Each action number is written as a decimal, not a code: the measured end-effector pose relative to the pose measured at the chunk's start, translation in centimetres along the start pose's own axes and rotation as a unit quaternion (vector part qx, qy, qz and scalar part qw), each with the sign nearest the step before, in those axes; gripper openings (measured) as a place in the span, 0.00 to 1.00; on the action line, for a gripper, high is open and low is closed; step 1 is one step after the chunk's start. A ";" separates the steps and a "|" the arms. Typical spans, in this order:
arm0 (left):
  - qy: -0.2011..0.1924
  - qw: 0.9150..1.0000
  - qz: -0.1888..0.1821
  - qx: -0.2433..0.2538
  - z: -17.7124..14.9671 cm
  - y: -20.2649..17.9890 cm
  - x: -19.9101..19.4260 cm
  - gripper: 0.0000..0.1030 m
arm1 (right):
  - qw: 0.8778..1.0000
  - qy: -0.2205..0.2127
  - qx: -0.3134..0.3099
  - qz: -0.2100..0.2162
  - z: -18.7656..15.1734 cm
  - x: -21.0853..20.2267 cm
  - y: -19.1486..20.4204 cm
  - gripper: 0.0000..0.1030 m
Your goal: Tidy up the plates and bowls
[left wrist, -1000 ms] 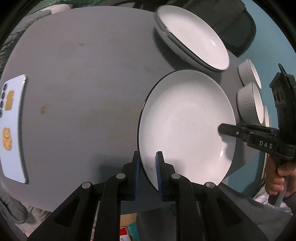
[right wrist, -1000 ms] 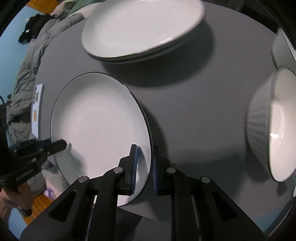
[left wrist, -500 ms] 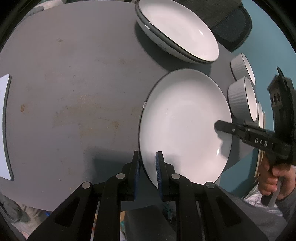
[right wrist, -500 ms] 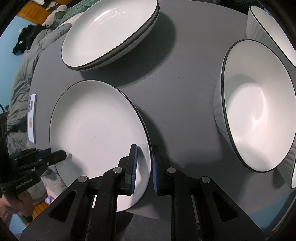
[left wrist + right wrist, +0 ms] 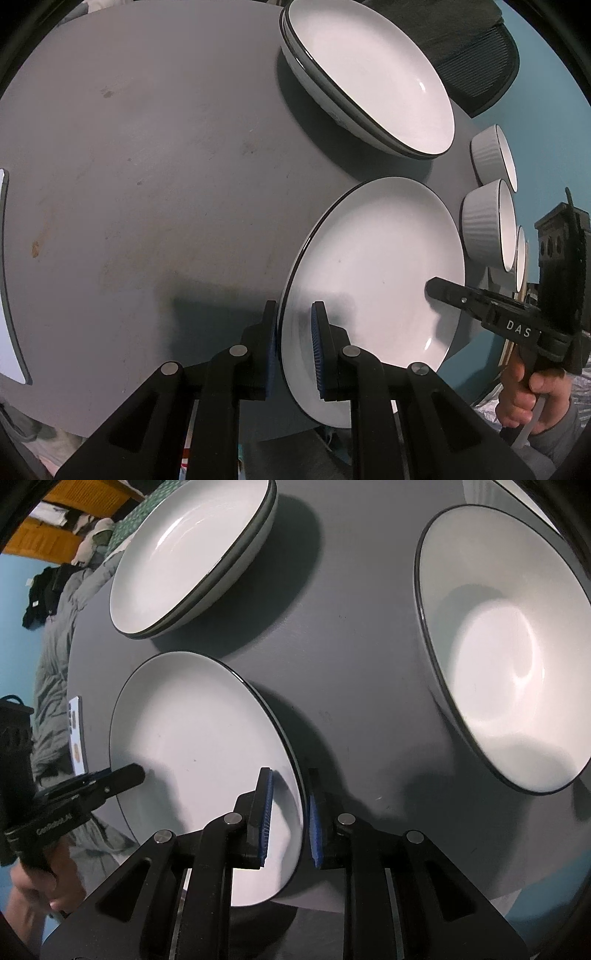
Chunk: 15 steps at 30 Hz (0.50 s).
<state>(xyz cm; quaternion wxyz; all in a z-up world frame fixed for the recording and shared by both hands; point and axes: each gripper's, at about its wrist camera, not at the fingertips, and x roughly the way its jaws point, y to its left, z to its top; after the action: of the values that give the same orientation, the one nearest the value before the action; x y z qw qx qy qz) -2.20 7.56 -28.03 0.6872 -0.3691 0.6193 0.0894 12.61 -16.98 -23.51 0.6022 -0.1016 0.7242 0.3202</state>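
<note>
A white plate [image 5: 369, 288] with a dark rim lies low over the grey table [image 5: 147, 184], between both grippers. My left gripper [image 5: 294, 314] is shut on its near-left rim, blue pads pressing both faces. In the right wrist view the same plate [image 5: 199, 746] has its right rim between the pads of my right gripper [image 5: 289, 775]. Those jaws are opening, and a thin gap shows at each pad. A stack of plates [image 5: 369, 81] sits beyond it, seen from the right as the plate stack [image 5: 192, 554].
Ribbed white bowls [image 5: 484, 221] stand along the table's right edge, and one bowl [image 5: 509, 646] looms large in the right wrist view. A phone [image 5: 7, 295] lies at the far left. A dark chair [image 5: 476, 55] stands behind the stack. A hand [image 5: 528, 391] holds the right gripper.
Both grippers and the plate shifted toward the stack and the bowls, and the phone slid out to the left edge. The right gripper rolled, and its pads have parted slightly around the rim.
</note>
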 end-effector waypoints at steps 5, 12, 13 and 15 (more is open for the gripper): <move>0.010 1.000 0.004 -0.007 0.0 0.5 0.1 0.15 | 1.000 0.005 -0.007 0.000 0.1 0.1 0.1 0.19; 0.020 1.000 0.002 -0.010 0.4 0.4 0.4 0.15 | 1.000 0.008 -0.022 -0.007 0.5 0.3 0.5 0.18; 0.021 1.000 0.004 -0.010 0.4 0.4 0.4 0.15 | 1.000 0.008 -0.024 -0.008 0.5 0.4 0.7 0.18; 0.021 1.000 0.007 -0.009 0.4 0.3 0.4 0.15 | 1.000 0.007 -0.028 -0.012 0.5 0.4 0.8 0.18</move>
<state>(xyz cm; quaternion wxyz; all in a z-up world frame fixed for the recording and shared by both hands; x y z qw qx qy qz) -1.97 7.89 -28.58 0.6700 -0.3732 0.6351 0.0922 12.46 -15.92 -23.67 0.5981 -0.1286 0.7178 0.3324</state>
